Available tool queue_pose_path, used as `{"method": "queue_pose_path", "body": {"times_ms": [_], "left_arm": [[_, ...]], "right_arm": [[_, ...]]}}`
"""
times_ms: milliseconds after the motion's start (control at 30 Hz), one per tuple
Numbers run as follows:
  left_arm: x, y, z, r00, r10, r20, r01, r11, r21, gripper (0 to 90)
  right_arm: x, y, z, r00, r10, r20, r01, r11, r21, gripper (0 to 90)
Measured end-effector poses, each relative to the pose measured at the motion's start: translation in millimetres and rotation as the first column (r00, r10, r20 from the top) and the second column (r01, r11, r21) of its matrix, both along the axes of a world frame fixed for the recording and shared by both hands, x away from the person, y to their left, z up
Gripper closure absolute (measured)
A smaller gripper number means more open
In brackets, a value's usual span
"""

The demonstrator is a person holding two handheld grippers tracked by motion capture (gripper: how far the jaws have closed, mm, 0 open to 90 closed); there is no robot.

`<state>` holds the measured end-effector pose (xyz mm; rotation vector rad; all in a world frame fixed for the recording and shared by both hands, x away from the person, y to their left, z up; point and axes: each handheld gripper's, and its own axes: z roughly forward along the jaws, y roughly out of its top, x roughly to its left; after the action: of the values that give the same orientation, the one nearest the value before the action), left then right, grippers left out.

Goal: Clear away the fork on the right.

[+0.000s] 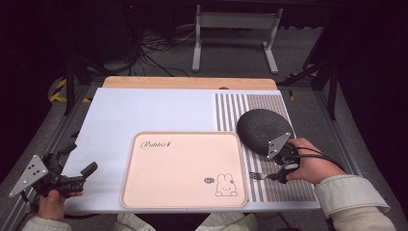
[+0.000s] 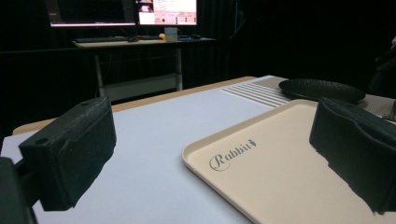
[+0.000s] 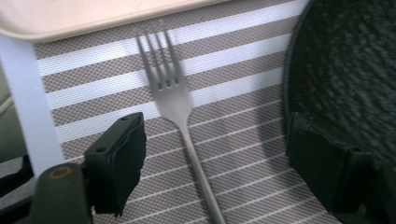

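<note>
Right hand-held gripper (image 3: pixel 212 158) open, straddling fork (image 3: pixel 180 112) handle on striped mat (image 3: pixel 233 140), not pinched yet. Left hand-held gripper (image 2: pixel 210 154) open, idle. Next: probably close on handle, lift.

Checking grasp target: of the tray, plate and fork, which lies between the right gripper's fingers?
The fork, lying on the striped mat, its handle between the open fingers; tray and dark plate lie outside.

In the right gripper view the fork (image 3: pixel 180 107) handle runs off the bottom edge. The dark plate (image 3: pixel 345 65) is cut by the right edge, and the tray (image 3: pixel 84 18) by the top.
</note>
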<state>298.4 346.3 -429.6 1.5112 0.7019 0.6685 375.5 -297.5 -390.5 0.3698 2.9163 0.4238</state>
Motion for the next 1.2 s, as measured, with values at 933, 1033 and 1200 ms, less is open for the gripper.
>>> {"method": "queue_pose_path", "body": {"times_ms": [933, 1033, 1200], "left_arm": [[-0.1, -0.1, 0.2, 1.0000, -0.004, 0.001, 0.004, 1.0000, -0.004, 1.3], [-0.2, -0.2, 0.3, 1.0000, -0.005, 0.001, 0.005, 1.0000, -0.003, 1.3], [-0.3, 0.0, 0.3, 1.0000, -0.005, 0.001, 0.005, 1.0000, -0.004, 1.4]], "right_arm": [[2.3, 6.4, -19.7, 0.9865, 0.065, -0.150, -0.088, 0.985, -0.147, 57.8], [3.4, 6.9, -19.9, 0.9846, 0.080, -0.156, -0.107, 0.979, -0.172, 63.9], [4.8, 7.6, -21.1, 0.9820, 0.089, -0.167, -0.121, 0.974, -0.192, 71.0]]}}
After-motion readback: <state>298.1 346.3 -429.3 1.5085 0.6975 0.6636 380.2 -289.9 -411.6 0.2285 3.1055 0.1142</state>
